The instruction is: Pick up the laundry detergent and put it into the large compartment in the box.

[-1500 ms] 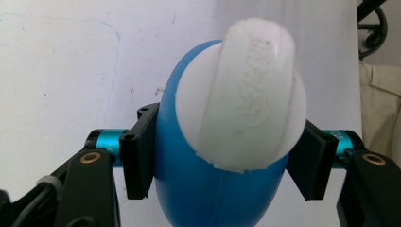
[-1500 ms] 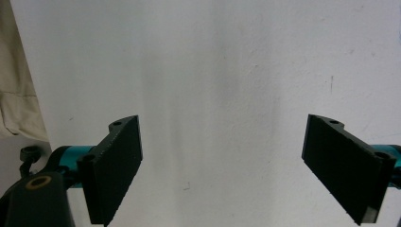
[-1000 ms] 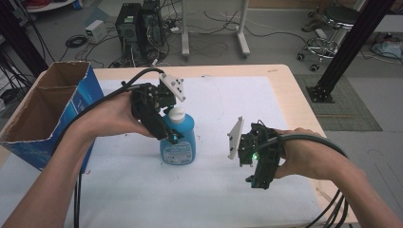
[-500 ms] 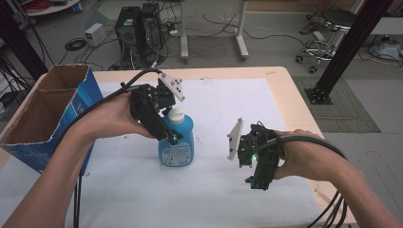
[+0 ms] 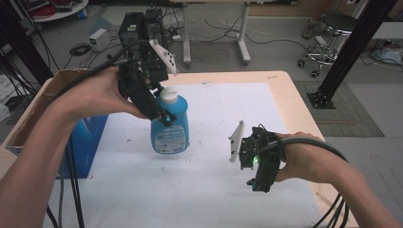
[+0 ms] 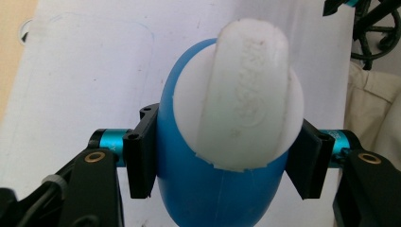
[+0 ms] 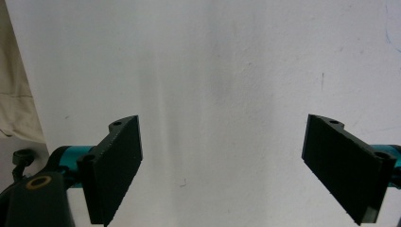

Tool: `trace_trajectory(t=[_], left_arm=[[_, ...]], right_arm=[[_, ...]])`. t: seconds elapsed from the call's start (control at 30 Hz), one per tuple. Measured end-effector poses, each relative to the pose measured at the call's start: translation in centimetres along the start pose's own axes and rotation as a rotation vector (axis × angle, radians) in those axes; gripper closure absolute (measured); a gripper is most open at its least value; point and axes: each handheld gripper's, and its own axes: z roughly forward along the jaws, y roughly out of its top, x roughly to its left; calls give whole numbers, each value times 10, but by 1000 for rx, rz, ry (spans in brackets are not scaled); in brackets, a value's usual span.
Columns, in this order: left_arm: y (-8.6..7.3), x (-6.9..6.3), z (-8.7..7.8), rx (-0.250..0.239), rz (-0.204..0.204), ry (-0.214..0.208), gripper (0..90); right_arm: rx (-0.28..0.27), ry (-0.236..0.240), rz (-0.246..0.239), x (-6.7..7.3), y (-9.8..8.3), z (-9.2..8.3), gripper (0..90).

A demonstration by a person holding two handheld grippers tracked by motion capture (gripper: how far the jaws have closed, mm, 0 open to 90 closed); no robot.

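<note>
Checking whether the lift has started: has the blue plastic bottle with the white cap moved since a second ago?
Yes. The blue plastic bottle with the white cap, clamped in the left gripper, has risen off the white table sheet, toward the cardboard box.

Nothing legible anywhere: raised lettering on the white cap (image 6: 243, 94) of the blue bottle (image 5: 169, 128) too blurred to make out; print on its pale label (image 5: 167, 140) too small.

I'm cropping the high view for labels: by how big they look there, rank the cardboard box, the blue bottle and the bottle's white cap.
1. Cardboard box, though an arm covers part of it.
2. Blue bottle, lifted nearer the camera.
3. White cap.
</note>
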Motion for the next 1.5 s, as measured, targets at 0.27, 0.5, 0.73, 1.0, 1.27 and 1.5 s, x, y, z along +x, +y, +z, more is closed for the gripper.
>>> trace_trajectory(t=[0.27,0.5,0.73,1.0,1.27,1.5], left_arm=[[11,11,-39,3,-30,34,375],[15,20,-72,5,-70,59,375],[17,28,-93,21,-104,85,376],[17,33,-108,17,-120,90,376],[14,37,-114,25,-134,92,376],[3,40,-121,26,-166,102,376]], right_arm=[[-4,-2,-1,0,2,-1,123],[-3,-6,-8,-2,2,-3,123],[0,-6,-2,-2,2,-3,123],[0,-11,-11,-3,4,-4,123],[-1,-16,-5,-3,4,-5,123],[-4,-17,-8,-2,3,-4,123]])
